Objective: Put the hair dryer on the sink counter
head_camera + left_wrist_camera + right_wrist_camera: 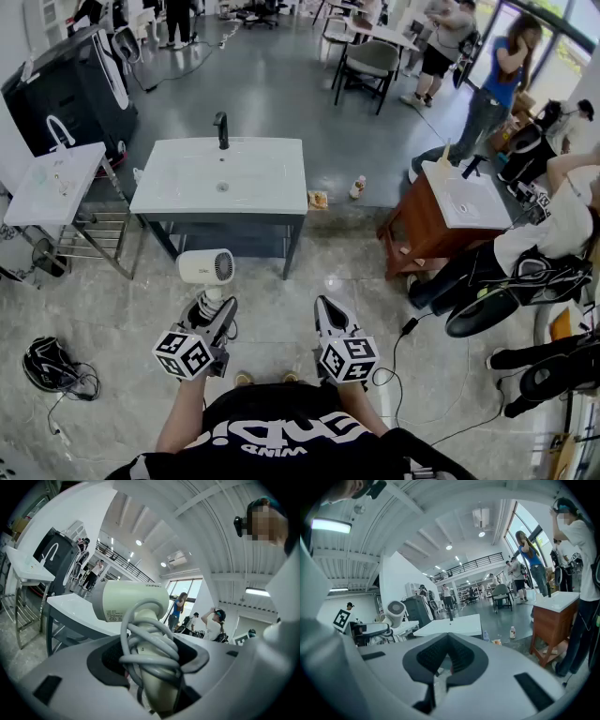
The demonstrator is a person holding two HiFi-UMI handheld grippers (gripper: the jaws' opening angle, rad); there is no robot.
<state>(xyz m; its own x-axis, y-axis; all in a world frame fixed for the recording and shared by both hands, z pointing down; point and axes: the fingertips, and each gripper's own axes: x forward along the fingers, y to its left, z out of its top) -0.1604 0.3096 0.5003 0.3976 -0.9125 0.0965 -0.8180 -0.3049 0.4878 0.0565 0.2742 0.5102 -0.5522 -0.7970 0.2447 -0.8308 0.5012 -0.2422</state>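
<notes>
A white hair dryer point(208, 267) stands upright in my left gripper point(212, 307), whose jaws are shut on its handle; the grey cord is wound round that handle point(151, 656). In the left gripper view the dryer's barrel point(131, 601) points left above my left gripper point(150, 667). The white sink counter point(272, 178) with a black tap point(222, 129) stands just beyond the dryer, on a dark frame. My right gripper point(327, 309) hovers beside the left one, jaws shut with nothing between them. The right gripper view shows the dryer point(395, 611) at left and the counter point(459, 626) ahead.
A second white basin point(47, 187) on a metal rack stands at the left, and a wooden vanity point(427, 225) at the right with seated people beside it. A small bottle point(357, 187) stands on the floor behind the counter. A black bundle with cables point(49, 364) lies at my left.
</notes>
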